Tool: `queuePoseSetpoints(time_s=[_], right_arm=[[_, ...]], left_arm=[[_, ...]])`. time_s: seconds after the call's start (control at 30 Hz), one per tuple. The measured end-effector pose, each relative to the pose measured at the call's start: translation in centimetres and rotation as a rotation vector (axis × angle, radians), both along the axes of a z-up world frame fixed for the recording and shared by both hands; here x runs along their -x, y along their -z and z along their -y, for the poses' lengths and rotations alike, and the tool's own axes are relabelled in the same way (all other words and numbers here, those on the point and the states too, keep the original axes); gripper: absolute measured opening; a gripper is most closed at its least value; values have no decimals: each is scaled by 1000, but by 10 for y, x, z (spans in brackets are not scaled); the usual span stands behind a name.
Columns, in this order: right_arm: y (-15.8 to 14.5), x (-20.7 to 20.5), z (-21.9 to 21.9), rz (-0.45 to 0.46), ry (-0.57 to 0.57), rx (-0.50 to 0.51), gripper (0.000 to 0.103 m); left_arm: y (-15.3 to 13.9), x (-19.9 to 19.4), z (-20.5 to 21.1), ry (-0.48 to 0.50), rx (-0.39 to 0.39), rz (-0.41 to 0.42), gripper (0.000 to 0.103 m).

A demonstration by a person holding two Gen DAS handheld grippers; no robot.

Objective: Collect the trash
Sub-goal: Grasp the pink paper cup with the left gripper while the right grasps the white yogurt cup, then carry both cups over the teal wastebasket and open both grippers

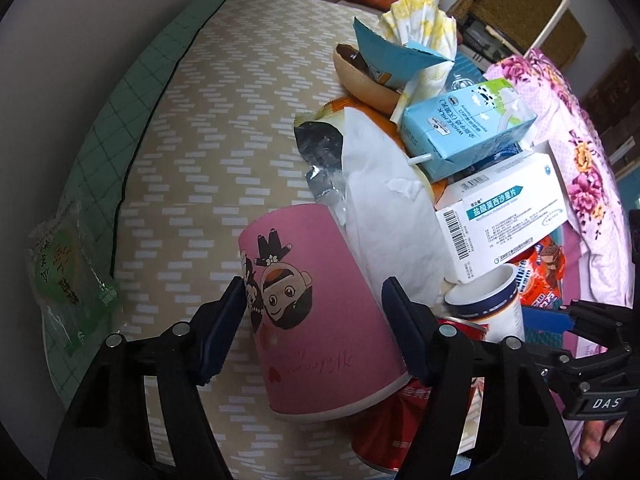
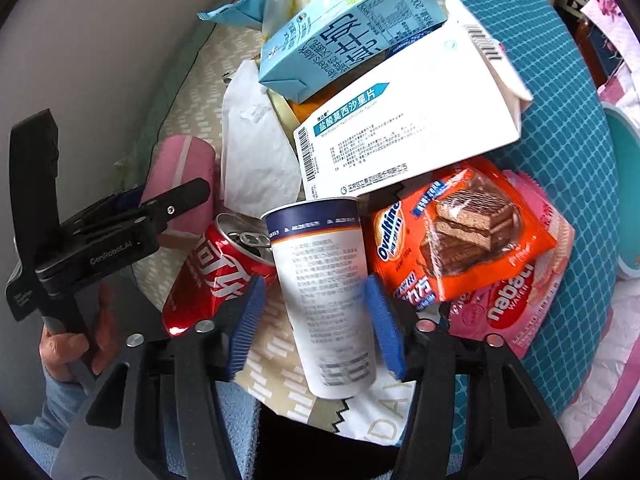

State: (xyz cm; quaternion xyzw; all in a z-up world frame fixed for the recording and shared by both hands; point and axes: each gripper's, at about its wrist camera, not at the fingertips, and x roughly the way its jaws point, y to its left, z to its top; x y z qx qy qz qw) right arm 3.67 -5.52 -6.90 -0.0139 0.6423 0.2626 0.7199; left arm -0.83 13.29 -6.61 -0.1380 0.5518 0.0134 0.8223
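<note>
A heap of trash is seen piled on a bed with a beige patterned cover (image 1: 224, 128), next to a flowered pink quilt (image 1: 576, 148). The left tongs (image 1: 314, 330) are closed around a pink paper cup (image 1: 316, 308) printed with cartoon figures; both dark pads are pressed against its sides, and the cup is tilted with its rim toward the camera. The right tongs (image 2: 316, 330) are set around a white paper cup (image 2: 326, 292) with a dark blue band, one blue pad at each side of it; whether the pads are actually pressing on it cannot be told. This cup stands between a red cola can (image 2: 218, 276), which lies on its side with its opened top facing up, and an orange wafer packet (image 2: 460, 236) lying on top of a pink wafer packet (image 2: 516, 300). Behind the cups a crumpled white tissue (image 1: 384, 216) is seen, and a white medicine box (image 2: 404, 136) with a barcode rests on the heap, with a light blue milk carton (image 2: 344, 28) lying partly on top of it. A teal mesh-patterned surface (image 2: 560, 128) is seen under the right side of the heap. A green plastic packet (image 1: 68, 276) lies well apart at the left edge of the bed.
</note>
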Motion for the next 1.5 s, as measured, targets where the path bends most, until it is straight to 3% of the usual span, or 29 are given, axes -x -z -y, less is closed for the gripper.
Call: queuePoseSetpoints(time_s=[0.2,0.23,0.3,0.63,0.8,1.03,1.27,1.5], right_arm=[[22,-2,-11,-7,3,-2,56],[24,-3,-11,-11,1,-18,49],[24,-1,-13,-13,-3,-63,49],[-11,-8,-5,22,27,-283,49],[-23,-14,8,84,67,-310,49],[-51,-36,103,197,282,-338,49],[-62,-49,221,297,574,-315,49],[-29,-64,330,288,822,-288,49]], left_arm=[[10,-1,-2,-11,26,-33,70],[7,0,-1,-13,8,-25,65],[0,2,2,-12,-51,-9,64],[-53,6,2,6,-102,92,62],[-74,-4,6,12,-84,126,62],[-90,-30,69,175,-86,164,63],[-102,-89,182,429,-93,191,63],[-73,-139,295,589,-105,148,63]])
